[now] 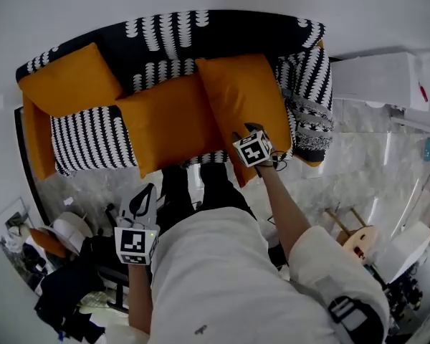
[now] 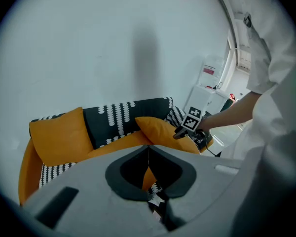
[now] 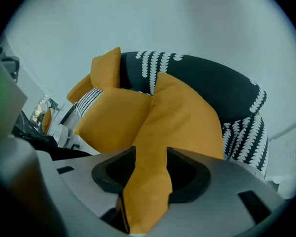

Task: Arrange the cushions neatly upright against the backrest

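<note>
Standing before a sofa [image 1: 165,34] upholstered in black fabric with rows of white leaf shapes and orange sides, a person in white holds one claw in each hand. Three square cushions of orange fabric are on the sofa. The left orange cushion [image 1: 70,81] stands upright in the far left corner against the backrest. The middle orange cushion [image 1: 168,124] lies flat on the seat, touching the right orange cushion [image 1: 244,95], which slopes from the backrest down past the seat's near edge. The right claw [image 1: 249,131] is released, its jaws spread either side of that cushion's near edge. The left claw [image 1: 145,198] is clenched and empty, well apart from the sofa. One black-and-white patterned cushion [image 1: 308,77] stands at the sofa's right end.
</note>
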Motion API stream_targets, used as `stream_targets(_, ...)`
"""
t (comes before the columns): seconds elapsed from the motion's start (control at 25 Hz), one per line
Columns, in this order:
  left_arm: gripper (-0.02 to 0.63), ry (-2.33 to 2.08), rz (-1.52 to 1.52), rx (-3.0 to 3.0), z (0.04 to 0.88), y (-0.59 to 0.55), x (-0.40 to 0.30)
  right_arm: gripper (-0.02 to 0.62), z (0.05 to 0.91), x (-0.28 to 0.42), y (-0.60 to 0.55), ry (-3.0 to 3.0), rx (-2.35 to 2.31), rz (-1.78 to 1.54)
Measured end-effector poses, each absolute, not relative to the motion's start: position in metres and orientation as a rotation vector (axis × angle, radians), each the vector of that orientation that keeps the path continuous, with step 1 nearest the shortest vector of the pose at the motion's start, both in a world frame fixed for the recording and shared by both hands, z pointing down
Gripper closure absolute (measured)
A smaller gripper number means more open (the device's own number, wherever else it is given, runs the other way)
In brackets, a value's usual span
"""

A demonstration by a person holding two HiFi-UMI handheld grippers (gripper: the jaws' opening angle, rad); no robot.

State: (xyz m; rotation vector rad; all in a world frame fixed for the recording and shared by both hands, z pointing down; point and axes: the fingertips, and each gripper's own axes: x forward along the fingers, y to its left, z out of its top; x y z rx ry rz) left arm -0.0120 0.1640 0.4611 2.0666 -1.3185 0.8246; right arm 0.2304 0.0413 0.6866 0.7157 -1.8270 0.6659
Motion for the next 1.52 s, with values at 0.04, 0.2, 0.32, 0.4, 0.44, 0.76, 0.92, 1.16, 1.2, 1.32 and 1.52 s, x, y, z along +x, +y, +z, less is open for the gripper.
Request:
stream_targets(0.04, 0.592, -1.316, 0.833, 2.059, 0.463, 0.167, -0.011, 0.432, 0.693, 0.23, 0.04, -1.819, 0.704, 0.656)
stream_targets(0.2, 0.592, -1.318, 0.836, 2.012, 0.466, 0.176, -0.007, 0.42, 0.716, 0.23, 0.042, -1.781, 0.668, 0.617)
stream_targets(0.32, 0.592, -1.312, 0.848, 1.991, 0.466, 0.178, -0.003, 0.419, 0.728, 0.226, 0.047, -1.771, 0.653, 0.616)
stream_targets(0.4, 0.592, -1.302, 0.861, 1.995, 0.468, 0.177, -0.001, 0.419, 0.738, 0.227, 0.045, -1.758, 0.67, 0.598)
stream_targets(0.44, 0.593, -1.297, 0.866, 2.001, 0.468, 0.176, -0.001, 0.419, 0.742, 0.227, 0.044, -1.751, 0.678, 0.584)
stream_targets(0.76, 0.592, -1.236, 0.848, 2.069, 0.47, 0.168, 0.003, 0.562, 0.737, 0.228, 0.042, -1.747, 0.803, 0.636)
stream_targets(0.92, 0.592, -1.194, 0.836, 2.11, 0.477, 0.161, -0.011, 0.583, 0.726, 0.231, 0.038, -1.726, 0.889, 0.717)
stream_targets(1.16, 0.592, -1.14, 0.802, 2.244, 0.464, 0.116, -0.035, 0.583, 0.696, 0.25, 0.033, -1.648, 1.038, 0.786)
stream_targets(1.2, 0.592, -1.136, 0.797, 2.274, 0.46, 0.105, -0.041, 0.584, 0.689, 0.254, 0.029, -1.639, 1.069, 0.789)
stream_targets(1.32, 0.592, -1.122, 0.774, 2.329, 0.452, 0.08, -0.057, 0.584, 0.665, 0.27, 0.023, -1.618, 1.183, 0.831)
stream_targets(1.52, 0.592, -1.074, 0.751, 2.404, 0.448, 0.055, -0.067, 0.584, 0.628, 0.298, 0.015, -1.642, 1.305, 0.939)
